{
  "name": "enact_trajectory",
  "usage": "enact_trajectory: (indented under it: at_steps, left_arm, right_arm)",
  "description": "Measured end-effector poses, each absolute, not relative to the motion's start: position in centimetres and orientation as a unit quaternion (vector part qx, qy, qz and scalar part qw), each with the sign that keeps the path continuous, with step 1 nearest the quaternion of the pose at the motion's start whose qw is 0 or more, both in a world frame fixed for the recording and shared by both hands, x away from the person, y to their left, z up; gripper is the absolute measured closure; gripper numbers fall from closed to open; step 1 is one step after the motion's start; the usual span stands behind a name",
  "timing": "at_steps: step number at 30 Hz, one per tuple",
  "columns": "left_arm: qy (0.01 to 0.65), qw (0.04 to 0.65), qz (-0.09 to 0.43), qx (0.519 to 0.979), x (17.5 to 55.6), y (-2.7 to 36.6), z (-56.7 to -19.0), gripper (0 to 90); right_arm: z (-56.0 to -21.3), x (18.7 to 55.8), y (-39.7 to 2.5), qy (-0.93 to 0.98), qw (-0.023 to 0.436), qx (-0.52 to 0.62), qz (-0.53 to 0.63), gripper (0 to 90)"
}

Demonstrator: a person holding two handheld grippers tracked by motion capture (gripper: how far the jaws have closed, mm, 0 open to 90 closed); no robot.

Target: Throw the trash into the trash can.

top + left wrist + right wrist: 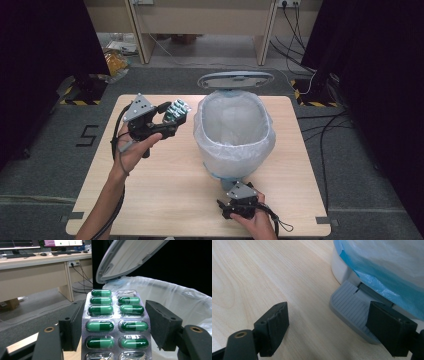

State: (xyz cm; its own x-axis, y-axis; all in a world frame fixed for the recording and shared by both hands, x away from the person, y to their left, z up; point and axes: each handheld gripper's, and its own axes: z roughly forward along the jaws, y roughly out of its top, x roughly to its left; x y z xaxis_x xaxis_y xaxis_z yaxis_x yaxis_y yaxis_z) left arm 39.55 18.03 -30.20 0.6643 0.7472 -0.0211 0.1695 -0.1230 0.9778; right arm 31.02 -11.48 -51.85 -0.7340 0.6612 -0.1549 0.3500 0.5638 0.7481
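Note:
A silver blister pack of green capsules stands upright between the jaws of my left gripper, which is shut on it. In the high view the left gripper holds the pack above the table, just left of the pedal bin. The bin is lined with a white bag and its grey lid stands open. My right gripper is open at the bin's front base. In the right gripper view its jaws straddle bare table and the ribbed grey foot pedal, the right jaw over the pedal.
The light wooden table has free room left and in front of the bin. Behind it lie grey floor, desk legs and cables. A blue edge of the bag hangs over the pedal.

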Motion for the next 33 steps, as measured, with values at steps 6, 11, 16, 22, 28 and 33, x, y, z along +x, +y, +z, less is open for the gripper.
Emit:
enact_trajectory:
  at_steps: [6, 11, 16, 22, 28, 33]
  left_arm:
    - [0.318, 0.579, 0.248, 0.709, 39.6, 17.2, -29.6, 34.0]
    - [0.307, 0.58, 0.245, 0.714, 39.6, 16.3, -29.1, 34.0]
    - [0.298, 0.581, 0.24, 0.719, 39.6, 15.0, -28.8, 34.0]
    - [0.283, 0.578, 0.234, 0.728, 39.6, 13.2, -28.6, 34.0]
    - [0.274, 0.577, 0.226, 0.735, 39.8, 11.6, -28.7, 34.0]
    - [0.267, 0.576, 0.223, 0.739, 39.9, 10.4, -28.5, 34.0]
  right_arm:
    - [-51.9, 31.0, -11.5, 0.858, 0.215, 0.295, 0.362, 18.3]
    - [-51.8, 31.0, -11.5, 0.858, 0.214, 0.295, 0.362, 18.3]
    - [-51.9, 31.0, -11.5, 0.858, 0.215, 0.294, 0.362, 18.4]
    - [-51.8, 31.0, -11.5, 0.858, 0.214, 0.294, 0.362, 18.4]
    - [-51.8, 31.0, -11.5, 0.858, 0.214, 0.295, 0.362, 18.4]
    - [-51.8, 31.0, -11.5, 0.858, 0.213, 0.295, 0.362, 18.4]
